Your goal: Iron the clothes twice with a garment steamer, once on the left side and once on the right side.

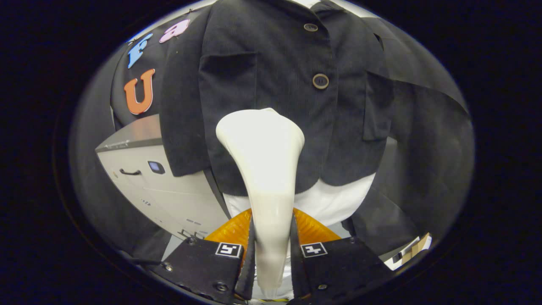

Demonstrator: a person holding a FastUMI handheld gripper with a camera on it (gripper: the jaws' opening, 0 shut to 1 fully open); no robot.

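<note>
A cream-white garment steamer [264, 169] stands upright between my gripper's fingers, its handle clamped by both black pads and its wide head rising just ahead of them. My gripper [271, 258] is shut on that handle. Straight beyond the steamer head hangs a dark corduroy jacket [275, 84] with two round buttons [320, 81] down its front and chest pockets on either side. The steamer head overlaps the jacket's lower middle; I cannot tell whether it touches the cloth. A white garment [334, 203] hangs out below the jacket's hem.
A grey-white appliance [152, 182] with a dark handle and a small blue screen stands to the left behind the jacket's sleeve. An orange ribbed thing [230, 228] lies low, just behind the fingers. Dark cloth drapes on the right side.
</note>
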